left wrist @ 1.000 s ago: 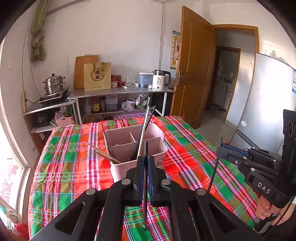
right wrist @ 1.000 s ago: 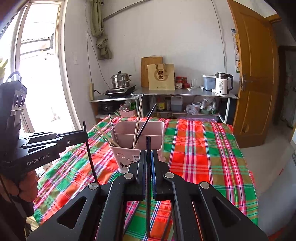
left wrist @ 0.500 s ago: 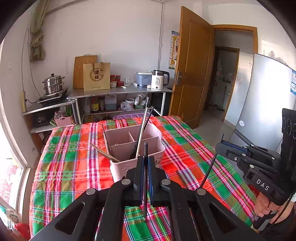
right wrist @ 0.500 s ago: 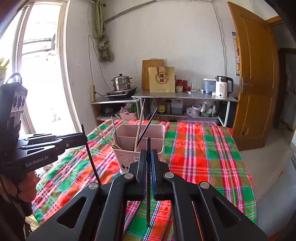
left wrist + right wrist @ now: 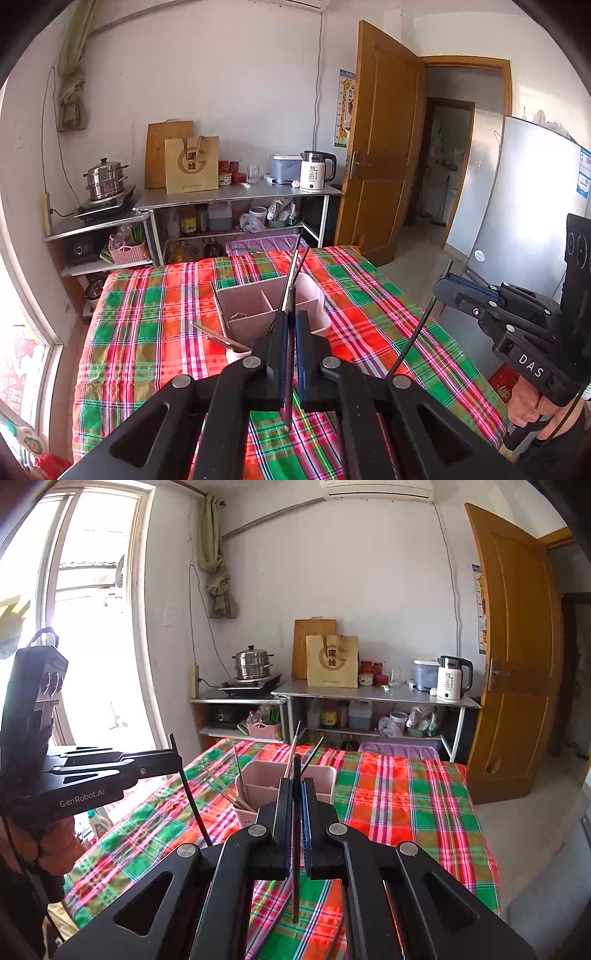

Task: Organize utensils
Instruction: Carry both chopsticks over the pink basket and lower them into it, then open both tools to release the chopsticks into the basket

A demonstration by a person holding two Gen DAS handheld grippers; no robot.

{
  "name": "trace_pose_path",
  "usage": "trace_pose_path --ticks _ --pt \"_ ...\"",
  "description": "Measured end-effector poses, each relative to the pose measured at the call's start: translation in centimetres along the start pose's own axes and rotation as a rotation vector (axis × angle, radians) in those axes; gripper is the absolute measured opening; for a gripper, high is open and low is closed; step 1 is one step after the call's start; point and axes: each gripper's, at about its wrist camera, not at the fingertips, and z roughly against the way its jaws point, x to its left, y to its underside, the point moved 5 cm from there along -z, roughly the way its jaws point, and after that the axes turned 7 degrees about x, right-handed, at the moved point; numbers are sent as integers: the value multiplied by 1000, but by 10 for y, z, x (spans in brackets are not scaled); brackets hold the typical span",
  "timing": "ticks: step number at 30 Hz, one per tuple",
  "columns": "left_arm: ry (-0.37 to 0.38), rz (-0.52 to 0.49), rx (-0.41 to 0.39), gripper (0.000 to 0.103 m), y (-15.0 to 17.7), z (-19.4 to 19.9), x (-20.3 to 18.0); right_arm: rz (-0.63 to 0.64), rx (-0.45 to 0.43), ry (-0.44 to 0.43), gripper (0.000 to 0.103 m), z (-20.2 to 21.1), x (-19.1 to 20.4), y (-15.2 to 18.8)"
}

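A table (image 5: 155, 332) under a red and green plaid cloth carries a pink divided utensil holder (image 5: 258, 314) near its middle, toward the far edge, with several chopsticks leaning in its compartments. The left gripper (image 5: 291, 328) is clamped on a dark chopstick (image 5: 289, 369) standing almost upright between its pads, above the near edge. The right gripper (image 5: 295, 794) pinches another chopstick (image 5: 295, 867) likewise, angled slightly downward toward the holder.

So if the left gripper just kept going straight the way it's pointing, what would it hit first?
Most likely the pink utensil holder on the plaid tablecloth, straight ahead of the left gripper. The dark chopstick it grips would probably touch first, though depth is hard to judge.
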Motion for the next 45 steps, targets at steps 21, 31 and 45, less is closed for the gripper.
trace_pose_path --ticks 21,31,45 --pt "-21 36 -90 4 -106 -10 45 0 -114 -78 4 -49 17 -96" --pt "10 58 -64 4 -97 -54 62 -3 -69 -95 4 -94 21 -82" --pt "20 86 90 4 -41 -117 76 -26 82 -85 4 -137 13 -29"
